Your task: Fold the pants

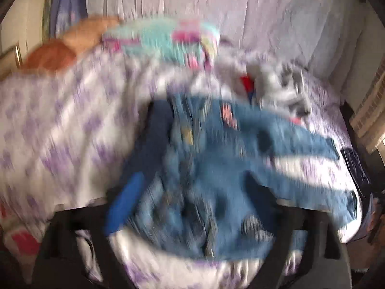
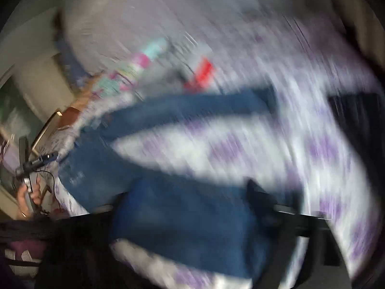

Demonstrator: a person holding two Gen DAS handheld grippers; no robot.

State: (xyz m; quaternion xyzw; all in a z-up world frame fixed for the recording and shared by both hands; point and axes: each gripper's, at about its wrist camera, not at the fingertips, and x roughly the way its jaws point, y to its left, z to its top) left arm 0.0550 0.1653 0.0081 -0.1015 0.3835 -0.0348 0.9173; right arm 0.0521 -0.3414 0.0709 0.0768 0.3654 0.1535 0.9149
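Both views are heavily motion-blurred. Blue denim pants (image 1: 216, 168) lie bunched on a white bedspread with purple patterns (image 1: 60, 125). In the left wrist view the waist part fills the space between my left gripper's (image 1: 204, 216) fingers; a blue finger pad (image 1: 125, 202) shows at the left. Its grip is too blurred to judge. In the right wrist view the pants (image 2: 180, 216) spread in a V, one leg (image 2: 192, 106) running to the upper right. Denim covers my right gripper (image 2: 192, 228), so its jaws are hidden. The other handheld gripper (image 2: 33, 166) shows at the far left.
A pile of other clothes lies further back on the bed: a teal and pink garment (image 1: 163, 38), a red item (image 1: 247, 84) and a grey-white one (image 1: 284, 89). A pale wall or headboard (image 1: 216, 4) stands behind. A dark cloth (image 2: 356, 125) lies at the bed's right side.
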